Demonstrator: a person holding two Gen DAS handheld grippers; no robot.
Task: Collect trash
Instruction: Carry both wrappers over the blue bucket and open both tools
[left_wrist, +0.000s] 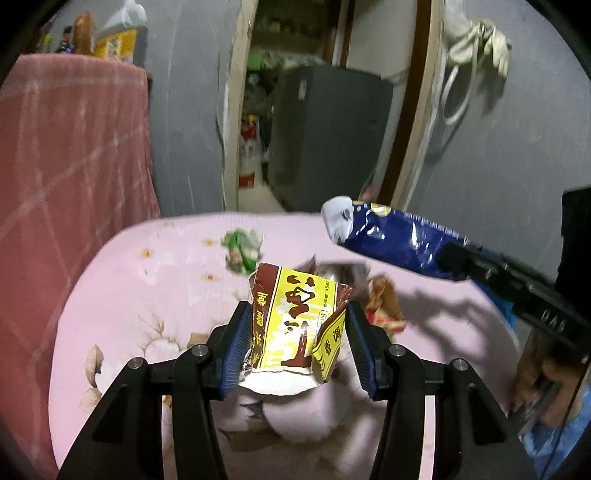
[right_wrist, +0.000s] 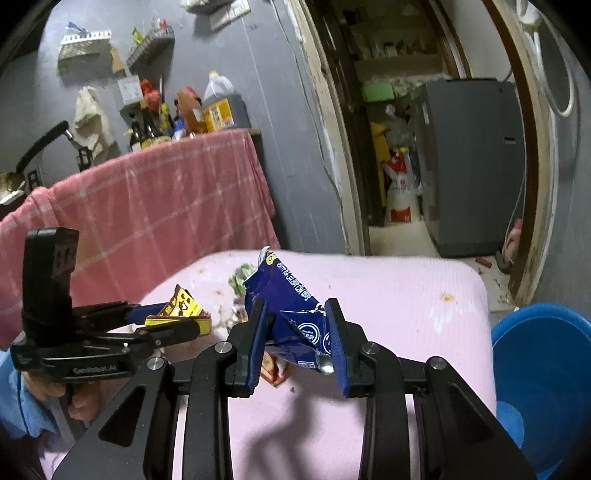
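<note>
My left tongs (left_wrist: 295, 339) grip a torn yellow-and-brown packet (left_wrist: 295, 325) between both pads, above the pink worktop (left_wrist: 147, 295). Ahead left lies a green crumpled wrapper (left_wrist: 242, 249). Upper right, my right tongs (left_wrist: 458, 258) clamp a blue bag (left_wrist: 388, 236).

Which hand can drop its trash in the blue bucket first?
Probably the right gripper: it holds the blue wrapper, and the blue bucket sits beside it.

Yellow wrapper (left_wrist: 295, 325), blue wrapper (right_wrist: 291, 314) (both crumpled).
</note>
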